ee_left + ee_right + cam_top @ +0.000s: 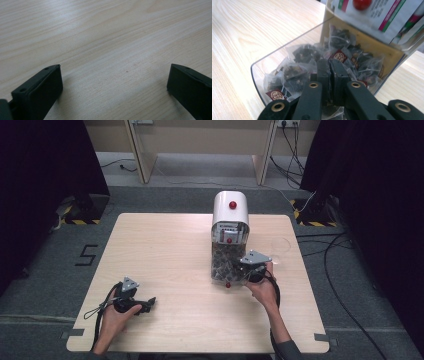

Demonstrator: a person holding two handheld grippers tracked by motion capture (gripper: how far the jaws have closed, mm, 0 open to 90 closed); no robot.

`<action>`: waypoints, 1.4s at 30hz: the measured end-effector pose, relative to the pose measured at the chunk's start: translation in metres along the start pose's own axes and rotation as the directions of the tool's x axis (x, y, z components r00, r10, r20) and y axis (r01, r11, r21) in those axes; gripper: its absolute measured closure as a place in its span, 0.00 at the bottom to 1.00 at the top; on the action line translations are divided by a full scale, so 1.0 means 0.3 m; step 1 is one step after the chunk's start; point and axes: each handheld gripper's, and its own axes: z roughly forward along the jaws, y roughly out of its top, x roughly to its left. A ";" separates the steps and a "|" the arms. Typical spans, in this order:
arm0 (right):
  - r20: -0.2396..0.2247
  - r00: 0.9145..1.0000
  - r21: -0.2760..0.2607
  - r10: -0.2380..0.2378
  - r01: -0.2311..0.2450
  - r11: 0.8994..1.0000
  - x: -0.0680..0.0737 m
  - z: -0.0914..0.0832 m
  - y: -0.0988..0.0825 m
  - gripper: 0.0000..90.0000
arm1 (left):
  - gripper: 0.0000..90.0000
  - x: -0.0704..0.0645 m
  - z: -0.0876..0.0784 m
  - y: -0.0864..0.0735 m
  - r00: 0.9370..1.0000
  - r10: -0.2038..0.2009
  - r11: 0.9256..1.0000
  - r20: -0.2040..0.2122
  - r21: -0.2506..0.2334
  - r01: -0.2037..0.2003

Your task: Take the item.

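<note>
High view: a white dispenser (pixel 230 227) with a rounded top and a red knob stands on the wooden table (pixel 170 250), toward its far middle. Its clear lower drawer (pixel 226 265) is pulled open toward the person and is heaped with tea bags (pixel 222 262) in see-through sachets.

In the right gripper view the drawer (pixel 287 52) shows as a curved clear wall around the tea bags (pixel 299 72), with boxed packets behind the dispenser's upper window (pixel 382 15). The right gripper (pixel 329 67) reaches down into the drawer among the bags, its jaws pressed together; whether a sachet or tag is pinched between them cannot be told. From above, the right gripper (pixel 248 268) sits at the near right corner of the drawer, held by the right hand (pixel 262 290).

A clear glass (pixel 280 247) stands just to the right of the dispenser.

The left gripper (pixel 145 304) lies low over the table well to the near left of the dispenser, in the left hand (pixel 116 316). In the left gripper view its jaws stand wide apart over bare wood (pixel 105 50).
</note>
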 end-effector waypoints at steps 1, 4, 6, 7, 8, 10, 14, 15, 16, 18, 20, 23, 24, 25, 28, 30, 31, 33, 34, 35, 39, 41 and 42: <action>0.002 1.000 -0.004 -0.001 0.001 1.000 0.000 -0.003 0.003 0.98 | 0.00 0.000 0.000 0.000 1.000 0.000 1.000 0.000 0.000 0.000; 0.005 1.000 -0.019 -0.005 0.005 1.000 0.002 -0.013 0.009 0.99 | 0.00 0.000 0.000 0.000 1.000 0.000 1.000 0.000 0.000 0.000; 0.013 1.000 -0.034 -0.005 0.005 0.999 0.002 -0.021 0.015 1.00 | 0.00 0.000 0.000 0.000 1.000 0.000 1.000 0.000 0.000 0.000; 0.015 1.000 -0.049 -0.001 0.002 0.999 -0.001 -0.031 0.020 1.00 | 0.00 0.000 0.000 0.000 1.000 0.000 1.000 0.000 0.000 0.000; 0.015 1.000 -0.049 -0.001 0.002 0.999 -0.001 -0.031 0.020 1.00 | 0.00 0.000 0.000 0.000 1.000 0.000 1.000 0.000 0.000 0.000; 0.018 1.000 -0.060 -0.002 0.003 0.998 -0.004 -0.042 0.025 1.00 | 0.00 0.000 0.000 0.000 1.000 0.000 1.000 0.000 0.000 0.000; 0.016 1.000 -0.079 0.018 -0.016 0.997 -0.014 -0.057 0.027 1.00 | 0.00 0.000 0.000 0.000 1.000 0.000 1.000 0.000 0.000 0.000; 0.016 1.000 -0.080 0.017 -0.016 0.997 -0.017 -0.060 0.027 1.00 | 0.00 0.000 0.000 0.000 1.000 0.000 1.000 0.000 0.000 0.000; 0.020 1.000 -0.083 0.022 -0.020 0.996 -0.019 -0.064 0.028 1.00 | 0.00 0.000 0.000 0.000 1.000 0.000 1.000 0.000 0.000 0.000; 0.023 0.999 -0.090 0.024 -0.022 0.996 -0.024 -0.073 0.030 1.00 | 0.00 0.000 0.000 0.000 1.000 0.000 1.000 0.000 0.000 0.000; 0.026 0.999 -0.100 0.028 -0.025 0.995 -0.029 -0.084 0.033 1.00 | 0.00 0.000 0.000 0.000 1.000 0.000 1.000 0.000 0.000 0.000; 0.046 0.998 -0.119 0.034 -0.029 0.992 -0.046 -0.114 0.040 1.00 | 0.00 0.000 0.000 0.000 1.000 0.000 1.000 0.000 0.000 0.000; 0.046 0.998 -0.119 0.034 -0.029 0.992 -0.046 -0.114 0.040 1.00 | 0.00 0.000 0.000 0.000 1.000 0.000 1.000 0.000 0.000 0.000; 0.053 0.998 -0.127 0.040 -0.033 0.991 -0.055 -0.127 0.040 1.00 | 0.00 0.000 0.000 0.000 1.000 0.000 1.000 0.000 0.000 0.000; 0.059 0.997 -0.132 0.045 -0.037 0.991 -0.063 -0.137 0.040 1.00 | 0.00 0.000 0.000 0.000 1.000 0.000 1.000 0.000 0.000 0.000; 0.067 0.996 -0.139 0.054 -0.044 0.989 -0.071 -0.148 0.040 1.00 | 0.00 0.000 0.000 0.000 1.000 0.000 1.000 0.000 0.000 0.000; 0.070 0.996 -0.143 0.055 -0.044 0.989 -0.077 -0.154 0.040 1.00 | 0.00 0.000 0.000 0.000 1.000 0.000 1.000 0.000 0.000 0.000; 0.082 0.995 -0.151 0.064 -0.051 0.987 -0.089 -0.168 0.039 1.00 | 0.00 0.000 0.000 0.000 1.000 0.000 1.000 0.000 0.000 0.000; 0.091 0.994 -0.154 0.067 -0.052 0.987 -0.097 -0.177 0.038 1.00 | 0.00 0.000 0.000 0.000 1.000 0.000 1.000 0.000 0.000 0.000; 0.098 0.993 -0.158 0.072 -0.055 0.986 -0.101 -0.183 0.038 1.00 | 0.00 0.000 0.000 0.000 1.000 0.000 1.000 0.000 0.000 0.000; 0.128 0.988 -0.173 0.086 -0.063 0.983 -0.126 -0.214 0.036 1.00 | 0.00 0.000 0.000 0.000 1.000 0.000 1.000 0.000 0.000 0.000; 0.154 0.984 -0.175 0.092 -0.065 0.982 -0.146 -0.235 0.031 1.00 | 0.00 0.000 0.000 0.000 1.000 0.000 1.000 0.000 0.000 0.000; 0.154 0.984 -0.175 0.092 -0.065 0.982 -0.146 -0.235 0.031 1.00 | 0.00 0.000 0.000 0.000 1.000 0.000 1.000 0.000 0.000 0.000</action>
